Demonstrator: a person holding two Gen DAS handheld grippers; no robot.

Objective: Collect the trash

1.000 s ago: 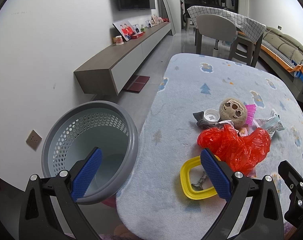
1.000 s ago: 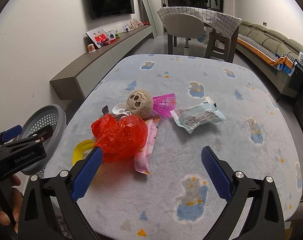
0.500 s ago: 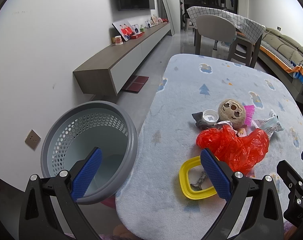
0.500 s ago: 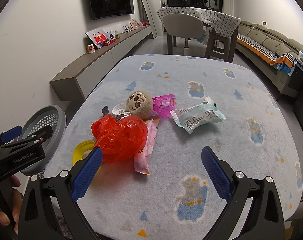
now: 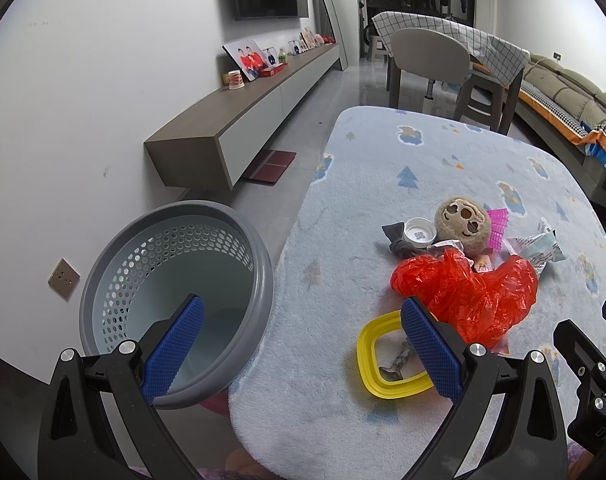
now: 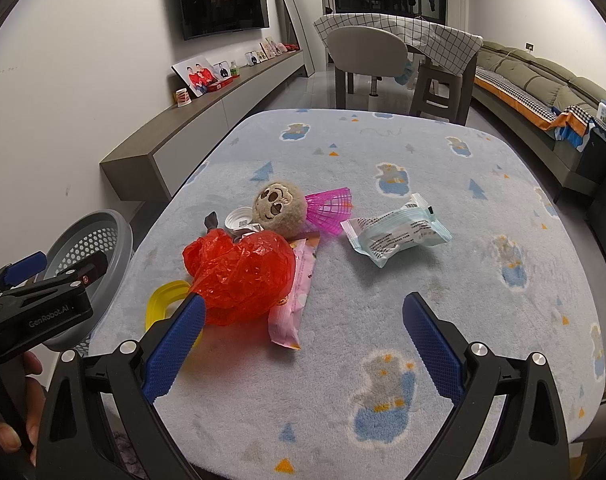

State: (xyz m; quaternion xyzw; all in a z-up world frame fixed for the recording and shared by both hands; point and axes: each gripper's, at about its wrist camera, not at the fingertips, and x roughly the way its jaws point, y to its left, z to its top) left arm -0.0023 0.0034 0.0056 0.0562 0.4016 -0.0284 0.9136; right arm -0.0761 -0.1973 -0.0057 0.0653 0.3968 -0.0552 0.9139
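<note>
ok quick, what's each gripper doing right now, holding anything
Left gripper: open, holding nothing, above the grey perforated plastic basket and fluffy blue table cover.
Right gripper: open, holding nothing, near the crumpled red plastic bag.

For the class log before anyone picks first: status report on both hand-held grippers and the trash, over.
Left hand-held gripper open, empty. Right hand-held gripper open, empty. Red plastic bag and wrappers on blue rug, none in grey basket. Nothing blocking.

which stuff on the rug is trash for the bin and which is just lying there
Likely for the job: red plastic bag, pink wrapper, pale blue packet, white cap, grey basket.

Likely just lying about: plush toy, yellow ring.
</note>
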